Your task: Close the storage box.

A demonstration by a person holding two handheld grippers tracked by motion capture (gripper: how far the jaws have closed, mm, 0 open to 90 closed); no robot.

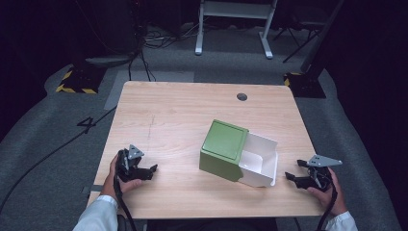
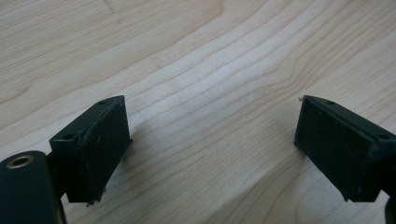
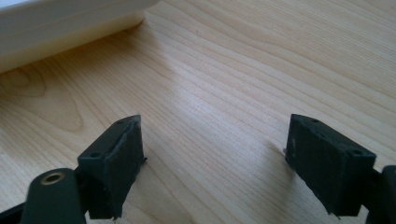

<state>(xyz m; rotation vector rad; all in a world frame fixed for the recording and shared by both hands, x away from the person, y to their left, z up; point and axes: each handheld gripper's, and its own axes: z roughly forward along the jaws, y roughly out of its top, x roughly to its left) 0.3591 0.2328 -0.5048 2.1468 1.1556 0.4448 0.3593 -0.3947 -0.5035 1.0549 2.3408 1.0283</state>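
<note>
On one wooden table (image 1: 183, 106), the left gripper (image 1: 144, 169) rests near the front left edge, jaws spread wide over bare wood. Right of centre sits one green box (image 1: 223, 149) with one white drawer (image 1: 262, 161) pulled out to its right, seemingly empty. The right gripper (image 1: 294, 178) lies just beside the drawer, jaws likewise apart, holding nothing. Two hands, two grippers.

At the bottom of the frame, two white sleeves (image 1: 98, 211) end at the wrists. Each hand holds a black tool: the left gripper (image 1: 144, 171) and the right gripper (image 1: 294, 171). Both carry a grey three-cornered plate and a black cable. The jaws are flat black blocks with small screw holes.
</note>
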